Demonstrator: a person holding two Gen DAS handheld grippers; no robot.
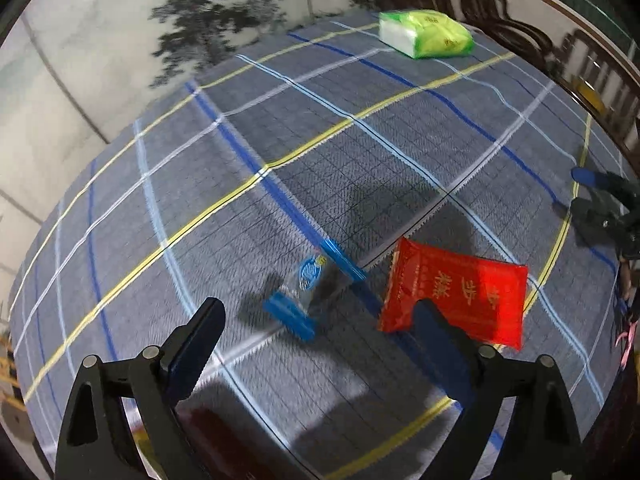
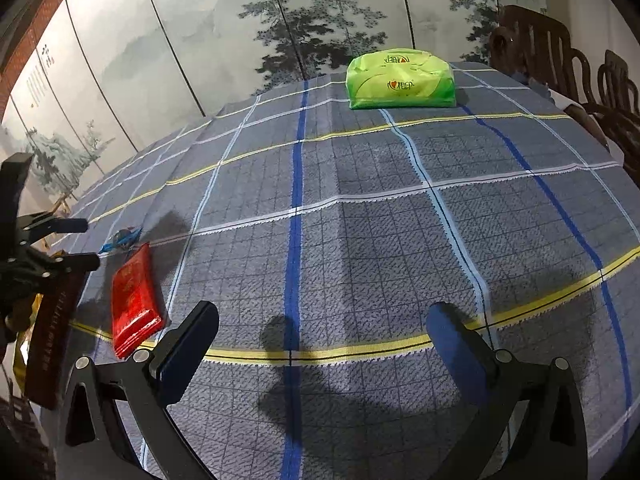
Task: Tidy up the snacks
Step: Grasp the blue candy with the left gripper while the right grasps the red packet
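The red snack packet [image 1: 456,292] lies flat on the checked tabletop [image 1: 320,152], with a clear blue-ended candy wrapper [image 1: 314,288] just beside it. The left claw [image 1: 320,320] hangs over both, released — its fingers spread wide, nothing between them. The right claw [image 2: 320,324] is likewise released above bare cloth, well apart from the snacks. A green tissue pack [image 2: 400,80] sits far across the tabletop, near the chairs [image 2: 560,72].

Both wrist views look steeply down, sharing the checked tablecloth [image 1: 320,140].
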